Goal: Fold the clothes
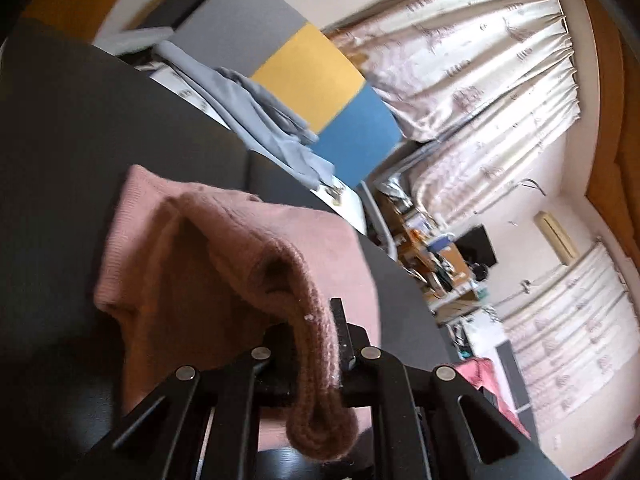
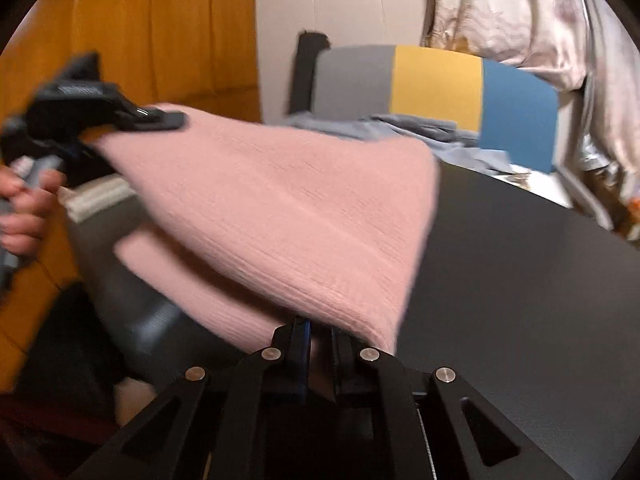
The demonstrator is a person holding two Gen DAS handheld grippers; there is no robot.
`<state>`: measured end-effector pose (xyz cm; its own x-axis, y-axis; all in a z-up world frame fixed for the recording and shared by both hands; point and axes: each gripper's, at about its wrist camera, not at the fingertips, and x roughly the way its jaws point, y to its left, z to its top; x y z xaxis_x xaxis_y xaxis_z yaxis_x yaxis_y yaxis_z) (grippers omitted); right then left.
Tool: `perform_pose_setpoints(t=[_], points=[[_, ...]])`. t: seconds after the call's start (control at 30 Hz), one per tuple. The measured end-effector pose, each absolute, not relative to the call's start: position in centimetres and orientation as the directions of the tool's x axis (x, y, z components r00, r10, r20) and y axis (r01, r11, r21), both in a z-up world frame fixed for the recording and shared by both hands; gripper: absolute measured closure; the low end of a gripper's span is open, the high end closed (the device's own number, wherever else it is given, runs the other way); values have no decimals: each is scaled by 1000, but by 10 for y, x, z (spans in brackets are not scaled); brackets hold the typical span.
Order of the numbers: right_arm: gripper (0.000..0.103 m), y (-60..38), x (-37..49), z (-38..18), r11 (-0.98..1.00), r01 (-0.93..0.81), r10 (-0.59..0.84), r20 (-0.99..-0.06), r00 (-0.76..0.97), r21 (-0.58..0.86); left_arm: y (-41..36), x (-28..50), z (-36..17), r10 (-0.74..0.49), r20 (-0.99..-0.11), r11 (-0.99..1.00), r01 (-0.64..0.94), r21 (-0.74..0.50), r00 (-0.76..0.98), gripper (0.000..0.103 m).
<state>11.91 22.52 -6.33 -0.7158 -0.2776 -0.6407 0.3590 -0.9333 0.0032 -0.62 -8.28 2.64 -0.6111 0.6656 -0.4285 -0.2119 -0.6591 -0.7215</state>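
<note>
A pink knitted garment hangs stretched above the black table, held at two corners. My left gripper is shut on a thick ribbed edge of the pink garment, which drapes forward over the table. In the right wrist view the left gripper shows at the upper left, clamped on the far corner, with a hand on its handle. My right gripper is shut on the near edge of the cloth.
A pile of light blue clothes lies beyond the table, in front of a grey, yellow and blue panel. Cream curtains hang at the right. A wooden wall stands behind the left gripper.
</note>
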Motion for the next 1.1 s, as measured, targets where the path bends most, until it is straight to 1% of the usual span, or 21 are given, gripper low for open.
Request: perform_pose_setpoints(t=[0.03, 0.07, 0.13, 0.23, 0.27, 0.3, 0.37, 0.47, 0.5, 0.57, 0.67, 0.7, 0.87, 0.93, 0.97, 1.0, 1.1], points=[[102, 223, 115, -67, -939, 342, -241, -658, -713, -26, -85, -2, 28, 658, -426, -668, -221, -710, -621, 92], [103, 222, 112, -68, -943, 330, -220, -667, -712, -41, -88, 2, 30, 651, -423, -677, -230, -699, -630, 92], [103, 225, 111, -61, -942, 335, -232, -659, -716, -32, -93, 11, 33, 637, -416, -694, -248, -676, -649, 92], [103, 212, 109, -60, -920, 369, -191, -675, -712, -130, -97, 29, 31, 601, -437, -737, -254, -626, -669, 92], [103, 210, 106, -67, -917, 374, -178, -696, -695, -139, -97, 37, 26, 584, -451, -754, -245, -610, -674, 92], [103, 211, 104, -76, -917, 374, -170, -713, -680, -139, -99, 45, 15, 564, -474, -771, -226, -595, -676, 92], [103, 212, 104, -80, -920, 367, -172, -703, -690, -135, -102, 61, -8, 527, -517, -798, -185, -573, -674, 92], [103, 211, 98, -81, -921, 366, -169, -710, -684, -133, -104, 75, -52, 527, -567, -783, -101, -614, -633, 92], [103, 211, 97, -82, -923, 363, -171, -710, -683, -126, -106, 81, -63, 536, -549, -764, -92, -639, -642, 90], [103, 211, 98, -83, -927, 358, -176, -711, -681, -114, -109, 87, -69, 548, -507, -732, -88, -676, -666, 90], [103, 213, 89, -72, -925, 369, -208, -699, -684, -87, -111, 87, -71, 557, -500, -721, -88, -687, -663, 90], [100, 214, 85, -66, -924, 374, -221, -693, -686, -76, -112, 89, -72, 555, -498, -722, -89, -687, -666, 90], [99, 219, 65, -41, -916, 400, -286, -663, -692, -22, -117, 91, -75, 557, -478, -709, -89, -699, -679, 90], [89, 221, 57, -30, -912, 410, -312, -649, -694, -1, -116, 91, -75, 556, -476, -708, -89, -700, -682, 90], [71, 222, 53, -25, -909, 416, -324, -642, -694, 10, -115, 91, -75, 556, -474, -707, -89, -701, -682, 90], [57, 223, 49, -20, -907, 421, -337, -635, -695, 20, -115, 91, -75, 557, -473, -706, -88, -703, -683, 90], [57, 226, 38, -5, -898, 437, -374, -613, -696, 51, -113, 90, -73, 556, -472, -705, -87, -704, -684, 90]])
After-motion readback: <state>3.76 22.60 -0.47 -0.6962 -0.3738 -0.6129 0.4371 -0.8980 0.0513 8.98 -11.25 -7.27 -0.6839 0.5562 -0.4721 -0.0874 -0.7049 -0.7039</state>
